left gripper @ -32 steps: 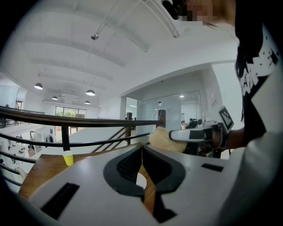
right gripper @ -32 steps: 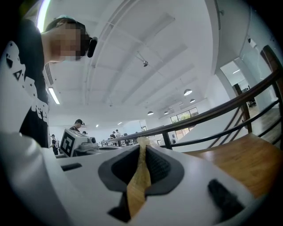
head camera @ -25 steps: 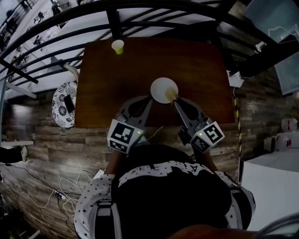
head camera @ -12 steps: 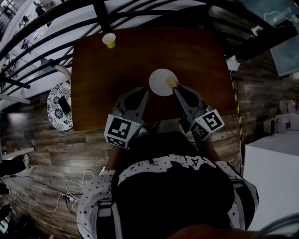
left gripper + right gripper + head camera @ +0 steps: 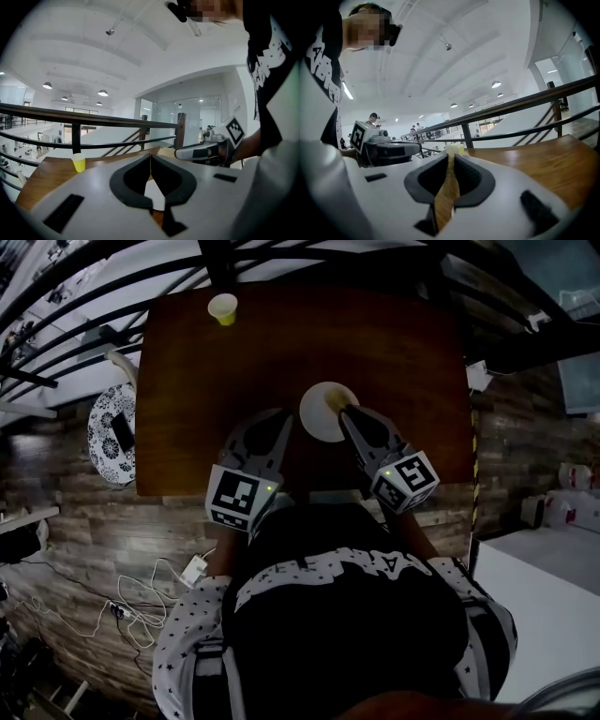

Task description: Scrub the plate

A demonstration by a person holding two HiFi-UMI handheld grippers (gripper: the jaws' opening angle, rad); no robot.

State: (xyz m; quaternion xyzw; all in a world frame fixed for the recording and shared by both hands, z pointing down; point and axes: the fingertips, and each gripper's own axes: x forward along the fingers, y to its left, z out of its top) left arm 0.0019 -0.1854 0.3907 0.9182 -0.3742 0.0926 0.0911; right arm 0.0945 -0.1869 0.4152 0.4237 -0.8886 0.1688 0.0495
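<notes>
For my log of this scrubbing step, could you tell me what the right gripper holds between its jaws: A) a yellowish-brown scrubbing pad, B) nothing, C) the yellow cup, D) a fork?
A: the right gripper is shut on a yellowish-brown scrubbing pad, over the white plate; the yellow cup stands apart at the far edge of the table.

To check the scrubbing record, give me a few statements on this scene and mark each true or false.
1. The left tongs are shut on the white plate's rim. True.
2. The right tongs are empty. False: they grip a yellowish scrubber.
3. The yellow cup stands on the plate. False: it stands apart, at the table's far edge.
4. The scrubber's tip lies over the plate. True.
</notes>
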